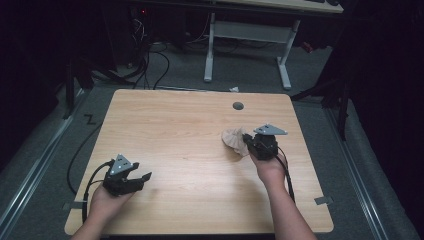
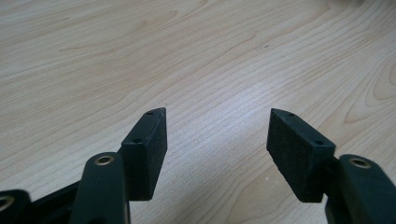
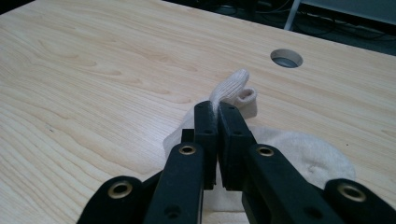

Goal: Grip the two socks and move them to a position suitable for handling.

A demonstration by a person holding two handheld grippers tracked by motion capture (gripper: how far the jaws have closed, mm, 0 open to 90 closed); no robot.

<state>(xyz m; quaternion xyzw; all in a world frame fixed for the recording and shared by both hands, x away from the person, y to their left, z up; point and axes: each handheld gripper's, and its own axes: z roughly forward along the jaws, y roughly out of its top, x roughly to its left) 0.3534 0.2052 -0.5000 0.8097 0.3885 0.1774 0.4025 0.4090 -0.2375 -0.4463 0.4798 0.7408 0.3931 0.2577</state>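
Clamped tight, the right gripper (image 3: 217, 109) pinches a fold of a cream sock (image 3: 299, 154) between its two black jaws, which meet with only the knit fabric between them. In the right gripper view, a ribbed loop of the sock rises just beyond the jaw tips and curls over, while the rest of the sock lies bunched on the table under and to the right of the jaws. From the high view, the right gripper (image 1: 248, 137) sits on the right half of the table (image 1: 190, 130), held by the person's right hand (image 1: 270, 167), and the sock (image 1: 234, 139) lies crumpled just to the left of it, touching the jaws. A round cable hole (image 1: 238, 106) is set into the tabletop near the far edge, beyond the sock; it also shows in the right gripper view (image 3: 286, 58).

At the near left of the table, the left gripper (image 1: 142, 179) rests in the person's left hand (image 1: 107, 200), well apart from the sock. Its jaws stand spread wide with nothing between them; in the left gripper view the left gripper (image 2: 217, 128) looks onto bare light wood grain (image 2: 187, 56) between the two pads.

Beyond the table, cables (image 1: 150, 60) trail over the grey floor, and the white legs of another desk (image 1: 247, 45) stand at the far side.
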